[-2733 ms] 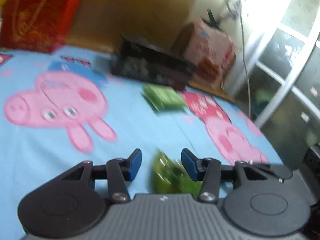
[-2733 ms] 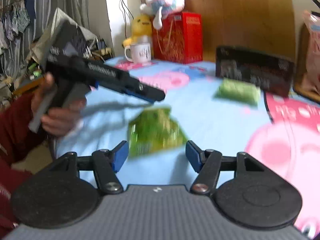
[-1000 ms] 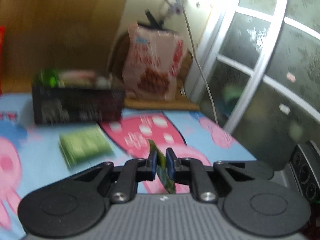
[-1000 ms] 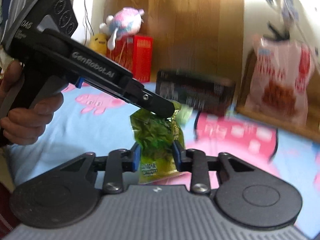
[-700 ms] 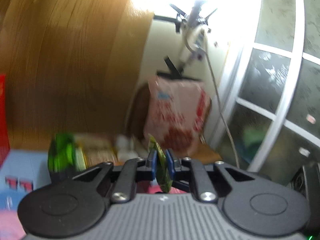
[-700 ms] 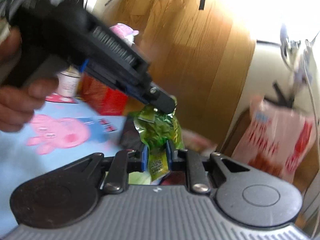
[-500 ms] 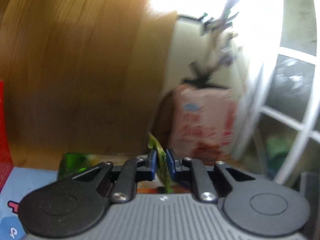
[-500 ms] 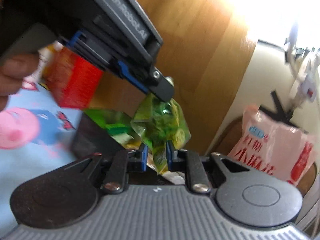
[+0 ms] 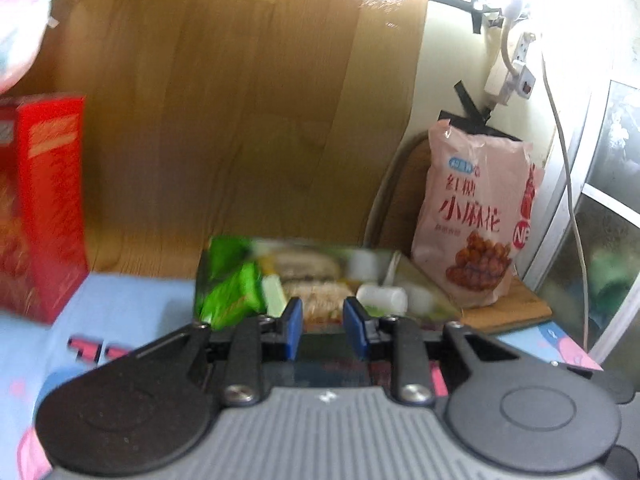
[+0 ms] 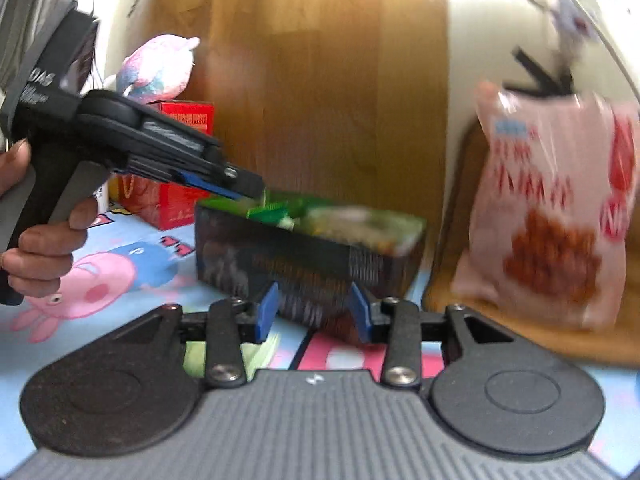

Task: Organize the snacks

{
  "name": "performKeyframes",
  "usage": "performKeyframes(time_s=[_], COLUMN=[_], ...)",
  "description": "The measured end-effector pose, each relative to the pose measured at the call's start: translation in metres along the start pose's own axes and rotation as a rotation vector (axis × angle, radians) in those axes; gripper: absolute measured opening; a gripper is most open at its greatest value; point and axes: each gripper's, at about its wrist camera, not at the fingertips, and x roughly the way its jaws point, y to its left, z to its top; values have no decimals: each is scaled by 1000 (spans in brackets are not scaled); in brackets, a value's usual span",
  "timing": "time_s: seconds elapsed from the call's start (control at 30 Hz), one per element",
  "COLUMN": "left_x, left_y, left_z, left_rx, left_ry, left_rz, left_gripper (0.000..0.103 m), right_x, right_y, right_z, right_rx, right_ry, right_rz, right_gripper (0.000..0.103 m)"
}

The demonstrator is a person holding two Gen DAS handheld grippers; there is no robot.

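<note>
Looking from the left wrist, the left gripper (image 9: 319,327) hangs with jaws spread and empty just before the black box (image 9: 332,354) packed with snacks (image 9: 232,284), while from the right wrist the right gripper (image 10: 314,312), also spread, frames that box's near wall (image 10: 288,268).

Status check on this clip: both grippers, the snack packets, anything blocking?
Left gripper open, empty, over black rectangular snack box. Right gripper open, empty, in front of it. Green snack packets inside. Nothing blocking.
</note>
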Motion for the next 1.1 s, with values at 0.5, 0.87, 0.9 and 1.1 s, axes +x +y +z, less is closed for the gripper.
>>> performKeyframes(time_s=[0.5, 0.87, 0.9, 1.1], left_x=[-14, -89, -97, -134], left_y=[1, -31, -35, -52], left_z=[-69, -108, -112, -136], left_rx=[-214, -82, -66, -34], left_ry=[254, 265, 268, 278], left_rz=[-21, -45, -41, -40], left_gripper=[23, 23, 23, 23], right_x=[17, -61, -68, -109], right_y=[0, 50, 54, 77], right_z=[-22, -44, -46, -60], right_rx=[504, 385, 378, 321], right_ry=[228, 246, 246, 240], right_rz=[230, 282, 291, 305], right_gripper=[26, 26, 26, 26])
